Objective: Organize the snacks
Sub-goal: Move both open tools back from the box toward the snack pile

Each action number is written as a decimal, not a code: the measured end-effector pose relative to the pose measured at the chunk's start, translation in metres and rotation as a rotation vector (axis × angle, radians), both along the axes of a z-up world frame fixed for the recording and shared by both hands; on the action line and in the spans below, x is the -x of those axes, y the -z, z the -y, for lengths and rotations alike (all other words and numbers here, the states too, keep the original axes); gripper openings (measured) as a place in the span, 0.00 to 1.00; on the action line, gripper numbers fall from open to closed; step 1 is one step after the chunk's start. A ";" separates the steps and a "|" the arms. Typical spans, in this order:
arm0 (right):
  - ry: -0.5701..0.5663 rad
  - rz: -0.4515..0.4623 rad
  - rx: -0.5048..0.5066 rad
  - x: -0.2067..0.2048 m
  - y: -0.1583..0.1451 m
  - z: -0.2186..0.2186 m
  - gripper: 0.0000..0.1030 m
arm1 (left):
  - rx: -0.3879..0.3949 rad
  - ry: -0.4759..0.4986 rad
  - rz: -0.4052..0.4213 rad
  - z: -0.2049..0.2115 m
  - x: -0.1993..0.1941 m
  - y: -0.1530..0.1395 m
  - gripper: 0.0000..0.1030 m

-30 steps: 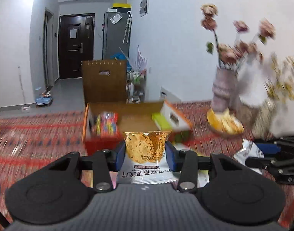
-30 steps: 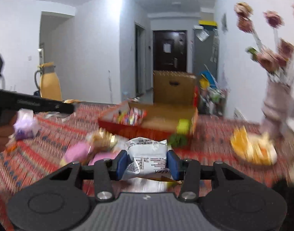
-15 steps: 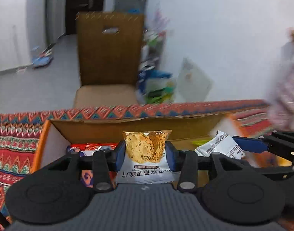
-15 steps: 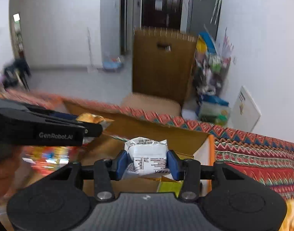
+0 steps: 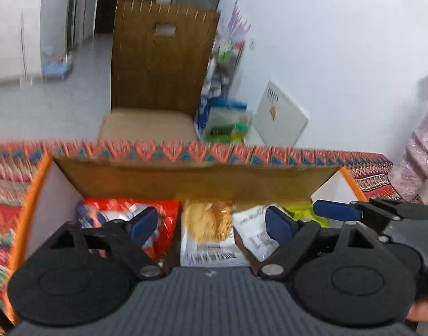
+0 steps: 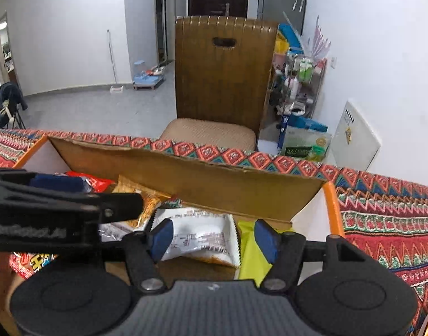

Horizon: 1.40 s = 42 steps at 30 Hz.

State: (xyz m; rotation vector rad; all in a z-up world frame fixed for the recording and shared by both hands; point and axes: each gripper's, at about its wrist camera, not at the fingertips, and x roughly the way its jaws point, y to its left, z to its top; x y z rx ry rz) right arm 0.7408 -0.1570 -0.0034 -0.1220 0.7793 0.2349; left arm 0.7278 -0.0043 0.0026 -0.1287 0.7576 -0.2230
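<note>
An open cardboard box (image 5: 191, 179) with orange edges sits on the patterned tablecloth; it also shows in the right wrist view (image 6: 214, 184). My left gripper (image 5: 211, 224) is open over the box, and a cracker packet (image 5: 208, 229) lies loose between its spread fingers. My right gripper (image 6: 214, 238) is open above a white snack packet (image 6: 199, 236) that lies in the box. A red snack bag (image 5: 157, 218) lies at the box's left and a yellow-green packet (image 6: 250, 252) at its right. The right gripper shows at the right of the left wrist view (image 5: 340, 210).
A brown chair (image 6: 222, 84) stands behind the table. A cluttered rack (image 6: 300, 84) and a white board (image 6: 356, 137) stand by the right wall. A pink vase (image 5: 418, 156) stands on the table at far right. The patterned tablecloth (image 6: 382, 212) surrounds the box.
Both grippers moved down into the box and opened. The cracker packet and the white packet were let go and now lie in the box.
</note>
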 end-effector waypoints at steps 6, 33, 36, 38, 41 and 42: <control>-0.010 0.091 -0.016 0.032 -0.028 0.010 0.62 | -0.082 0.011 0.131 -0.004 0.054 -0.058 0.95; -0.072 0.399 -0.172 0.525 -0.101 0.108 0.97 | -0.085 -0.088 0.353 -0.058 0.554 -0.092 1.00; -0.027 0.359 -0.203 0.570 -0.055 0.103 0.97 | -0.027 -0.054 0.308 -0.058 0.579 -0.064 1.00; 0.011 0.317 -0.212 0.589 -0.027 0.098 0.97 | 0.004 -0.038 0.238 -0.055 0.586 -0.048 1.00; 0.062 0.258 -0.199 0.614 0.003 0.093 0.97 | -0.022 -0.029 0.187 -0.049 0.596 -0.030 1.00; 0.069 0.239 -0.199 0.619 0.010 0.092 0.97 | -0.035 -0.023 0.181 -0.046 0.598 -0.027 1.00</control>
